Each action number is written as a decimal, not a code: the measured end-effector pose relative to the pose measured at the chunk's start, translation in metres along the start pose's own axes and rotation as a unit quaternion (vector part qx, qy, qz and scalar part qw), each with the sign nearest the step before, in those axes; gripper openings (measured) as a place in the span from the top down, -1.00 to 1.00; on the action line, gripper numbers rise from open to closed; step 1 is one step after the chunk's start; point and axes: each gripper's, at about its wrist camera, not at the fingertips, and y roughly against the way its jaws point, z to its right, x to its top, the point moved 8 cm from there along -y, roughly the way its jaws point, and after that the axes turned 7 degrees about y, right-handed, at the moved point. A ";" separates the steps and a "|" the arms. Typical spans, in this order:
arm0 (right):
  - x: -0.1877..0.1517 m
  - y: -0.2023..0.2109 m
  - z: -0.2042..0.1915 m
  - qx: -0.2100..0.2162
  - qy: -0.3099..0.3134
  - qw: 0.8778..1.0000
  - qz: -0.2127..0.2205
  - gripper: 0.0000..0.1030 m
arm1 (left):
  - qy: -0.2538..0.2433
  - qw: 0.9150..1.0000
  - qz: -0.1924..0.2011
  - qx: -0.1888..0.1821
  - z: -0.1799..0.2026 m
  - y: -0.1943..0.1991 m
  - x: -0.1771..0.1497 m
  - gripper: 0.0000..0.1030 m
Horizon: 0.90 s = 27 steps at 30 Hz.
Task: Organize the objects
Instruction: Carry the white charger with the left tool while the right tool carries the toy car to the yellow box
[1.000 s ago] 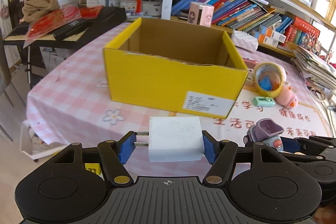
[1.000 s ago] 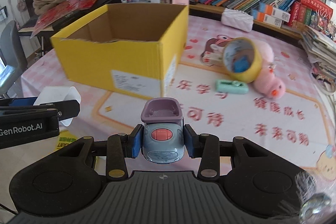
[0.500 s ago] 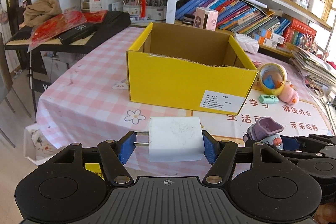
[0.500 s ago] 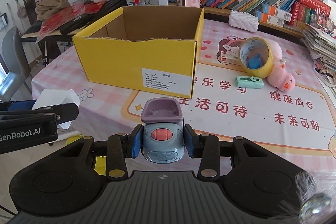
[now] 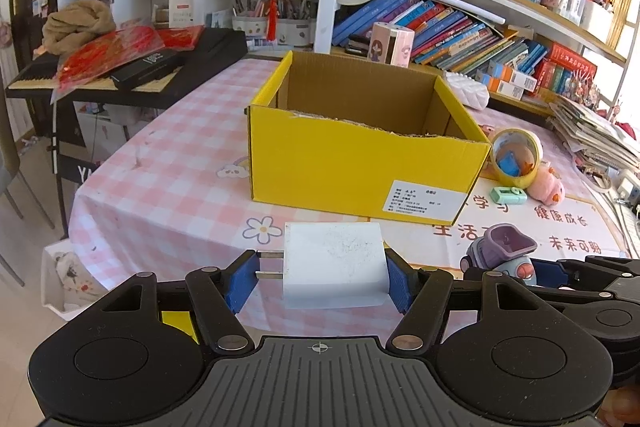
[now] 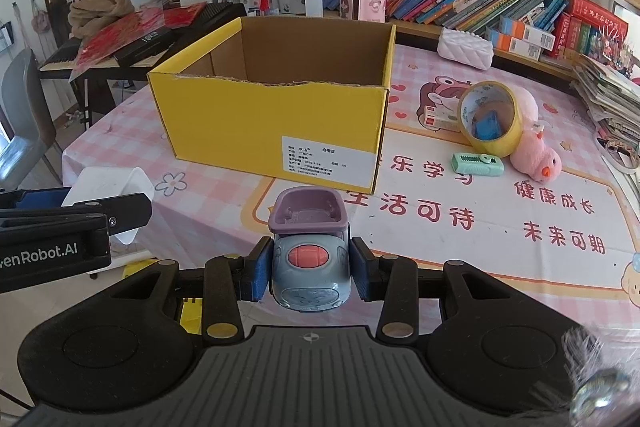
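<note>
My left gripper (image 5: 319, 281) is clamped on the white charger plug (image 5: 334, 265): blue pads on both sides, the two metal prongs pointing toward my left pad, the block held level above the near table edge. My right gripper (image 6: 308, 269) is clamped on the toy truck (image 6: 309, 267), grey-blue body with a red button on top and a purple bucket facing away from me, upright between the pads. Straight ahead of both tools sits the yellow cardboard box (image 5: 360, 167), open top, torn front rim, white label low on its near face toward my right; from what I can see of the inside, just bare cardboard walls, floor hidden. Box rests on the pink checked tablecloth (image 5: 160, 187), well ahead of both held items, not touching them. Ahead and to the right of my right gripper: yellow tape roll (image 6: 490, 123) on its side, pink plush chick (image 6: 534, 157) just beside it, touching or nearly so, and a small mint green eraser-like item (image 6: 477, 163) in front of the roll. My left tool shows at the left edge of the right wrist view, alongside and slightly ahead.
</note>
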 end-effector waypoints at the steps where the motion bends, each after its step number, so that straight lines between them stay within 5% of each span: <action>1: 0.000 0.000 0.000 0.000 0.000 1.000 0.000 0.26 | 0.000 1.000 0.001 0.000 -0.001 0.000 0.001 -0.28; 27: 0.011 0.001 -0.006 -0.010 0.006 1.000 0.006 0.26 | -0.008 1.000 0.016 -0.017 -0.001 0.004 0.013 -0.28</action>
